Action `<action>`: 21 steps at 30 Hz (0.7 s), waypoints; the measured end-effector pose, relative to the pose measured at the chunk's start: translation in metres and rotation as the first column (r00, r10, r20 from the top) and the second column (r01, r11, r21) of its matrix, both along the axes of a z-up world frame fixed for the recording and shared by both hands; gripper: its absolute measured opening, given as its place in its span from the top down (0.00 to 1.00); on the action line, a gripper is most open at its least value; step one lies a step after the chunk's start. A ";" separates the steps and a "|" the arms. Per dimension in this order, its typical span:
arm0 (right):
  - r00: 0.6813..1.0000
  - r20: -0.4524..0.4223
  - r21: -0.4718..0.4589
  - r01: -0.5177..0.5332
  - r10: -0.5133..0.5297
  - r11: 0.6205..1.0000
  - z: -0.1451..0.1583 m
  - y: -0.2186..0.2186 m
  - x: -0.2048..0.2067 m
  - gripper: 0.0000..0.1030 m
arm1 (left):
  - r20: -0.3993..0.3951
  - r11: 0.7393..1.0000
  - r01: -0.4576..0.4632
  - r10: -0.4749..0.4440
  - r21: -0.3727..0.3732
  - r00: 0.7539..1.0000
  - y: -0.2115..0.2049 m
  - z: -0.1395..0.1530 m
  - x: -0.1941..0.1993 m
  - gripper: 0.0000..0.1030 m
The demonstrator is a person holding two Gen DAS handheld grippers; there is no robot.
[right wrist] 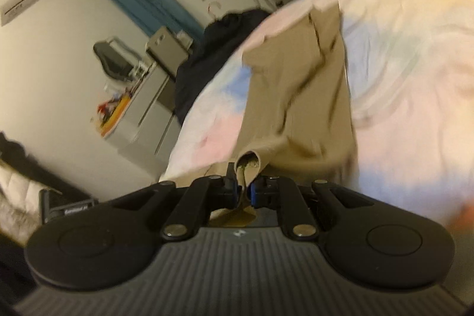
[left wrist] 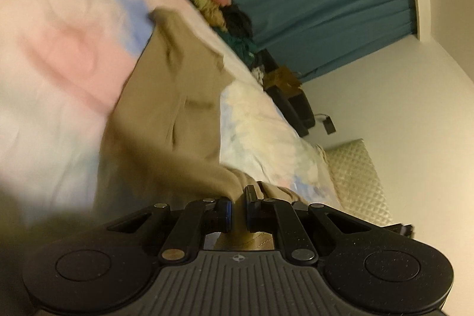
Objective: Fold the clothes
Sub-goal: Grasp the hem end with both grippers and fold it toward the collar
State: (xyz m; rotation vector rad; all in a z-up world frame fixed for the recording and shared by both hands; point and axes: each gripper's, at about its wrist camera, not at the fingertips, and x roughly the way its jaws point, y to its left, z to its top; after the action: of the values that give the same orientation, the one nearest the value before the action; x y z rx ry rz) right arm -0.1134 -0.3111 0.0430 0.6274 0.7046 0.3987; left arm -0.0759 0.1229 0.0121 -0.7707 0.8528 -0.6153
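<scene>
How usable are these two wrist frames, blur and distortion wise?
Left wrist: heavy motion smear on the pastel bedspread and tan garment; the left hand-held gripper, shut on the cloth, stays sharp. Right wrist: milder smear on the garment; the right hand-held gripper is crisp. Both: strong fisheye bending, tilted horizon, warm dim light, no glare.

Tan trousers point(left wrist: 174, 108) on pastel bed point(left wrist: 59, 55)

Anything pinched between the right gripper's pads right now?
Yes: an edge of the tan garment sits pinched in the right gripper, seen in the right wrist view.
</scene>
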 end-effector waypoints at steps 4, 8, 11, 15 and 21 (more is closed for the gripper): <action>0.996 0.032 -0.005 0.089 -0.089 0.996 0.000 0.001 0.073 0.89 | 0.072 0.995 -0.043 0.037 0.089 0.997 -0.024 0.019 0.075 0.92; 0.984 0.068 -0.041 0.165 -0.162 0.985 -0.006 0.006 0.139 0.89 | 0.153 0.975 -0.106 0.077 0.193 0.985 -0.047 0.026 0.142 0.91; 0.976 0.080 -0.069 0.207 -0.202 0.976 -0.022 0.010 0.184 0.89 | 0.173 0.960 -0.139 0.098 0.242 0.980 -0.061 0.012 0.190 0.91; 0.976 0.092 -0.132 0.208 -0.197 0.969 -0.053 0.013 0.226 0.89 | 0.191 0.940 -0.155 0.099 0.303 0.977 -0.072 -0.019 0.232 0.91; 0.984 0.045 -0.214 0.180 -0.174 0.960 -0.107 0.018 0.269 0.89 | 0.165 0.907 -0.140 0.080 0.398 0.983 -0.084 -0.083 0.274 0.91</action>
State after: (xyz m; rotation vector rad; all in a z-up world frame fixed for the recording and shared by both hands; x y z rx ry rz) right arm 0.1559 -0.2935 -0.0644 0.4721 0.6516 0.1602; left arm 0.1985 0.0391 -0.0709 -0.3840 0.7633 -0.3674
